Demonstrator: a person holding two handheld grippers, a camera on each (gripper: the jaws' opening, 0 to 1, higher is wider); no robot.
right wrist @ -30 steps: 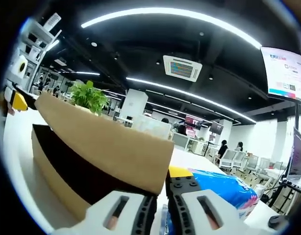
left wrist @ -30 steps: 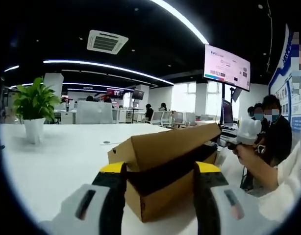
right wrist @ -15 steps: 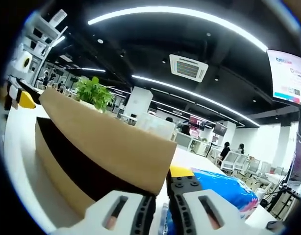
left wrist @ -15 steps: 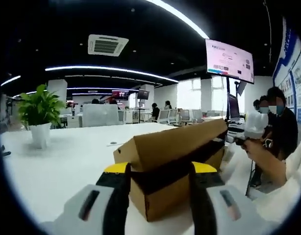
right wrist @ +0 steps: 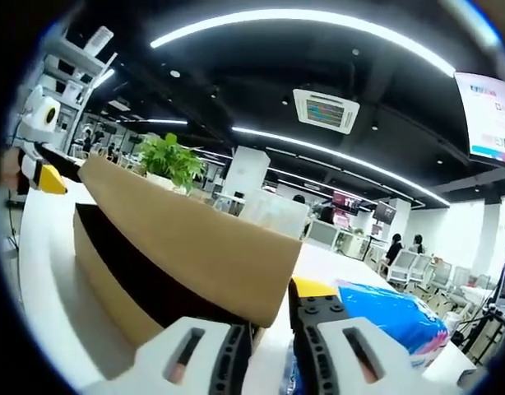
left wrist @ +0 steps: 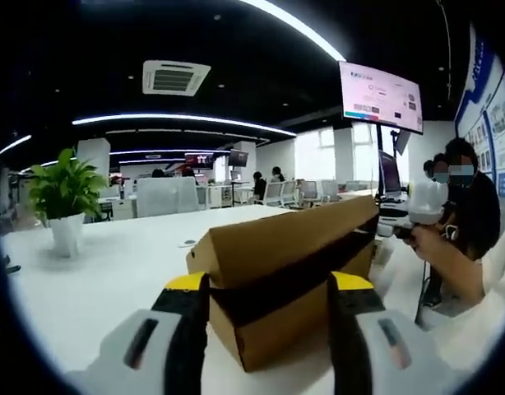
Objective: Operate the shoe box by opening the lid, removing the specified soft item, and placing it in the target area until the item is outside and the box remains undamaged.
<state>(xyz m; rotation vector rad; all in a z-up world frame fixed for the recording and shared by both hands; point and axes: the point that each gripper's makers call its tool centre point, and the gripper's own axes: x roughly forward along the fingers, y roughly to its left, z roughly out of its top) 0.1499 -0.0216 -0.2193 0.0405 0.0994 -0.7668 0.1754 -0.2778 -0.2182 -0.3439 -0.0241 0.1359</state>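
Two steps remain: the soft item is not yet out or placed. The shoe box (left wrist: 285, 288) sits on the white table (left wrist: 96, 271), lid (right wrist: 195, 239) lifted partway. Left gripper (left wrist: 269, 288) is spread around its end; right gripper (right wrist: 271, 321) pinches the lid's edge.

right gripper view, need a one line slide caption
Right tongs lifting the cardboard shoe box lid, blue soft pack lying beside them on the white table.
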